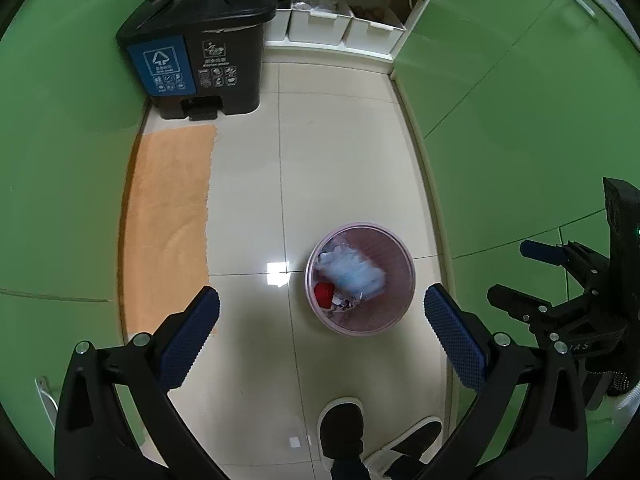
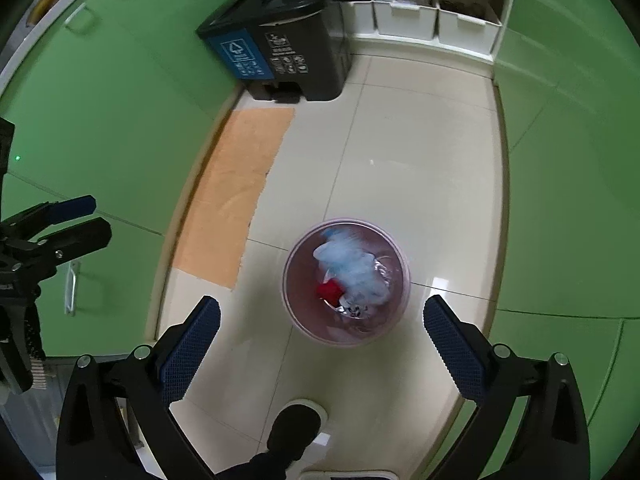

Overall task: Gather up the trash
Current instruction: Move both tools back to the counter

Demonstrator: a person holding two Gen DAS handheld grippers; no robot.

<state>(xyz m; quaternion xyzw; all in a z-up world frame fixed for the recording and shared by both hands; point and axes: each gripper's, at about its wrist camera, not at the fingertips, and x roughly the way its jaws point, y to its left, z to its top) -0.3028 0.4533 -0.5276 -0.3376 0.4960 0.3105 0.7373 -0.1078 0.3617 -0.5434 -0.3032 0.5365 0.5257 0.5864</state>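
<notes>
We take the black bin (image 1: 200, 44) as our landmark; it stands on the tiled floor (image 1: 340, 152) against the green cabinets (image 1: 68, 128), lid shut. An orange mat (image 1: 170, 220) lies on the floor just in front of it. White boxes (image 1: 320, 24) sit in a row on the low shelf (image 1: 328, 46) beside the bin. Well in front of the bin we see two slippered feet (image 1: 342, 424).
</notes>
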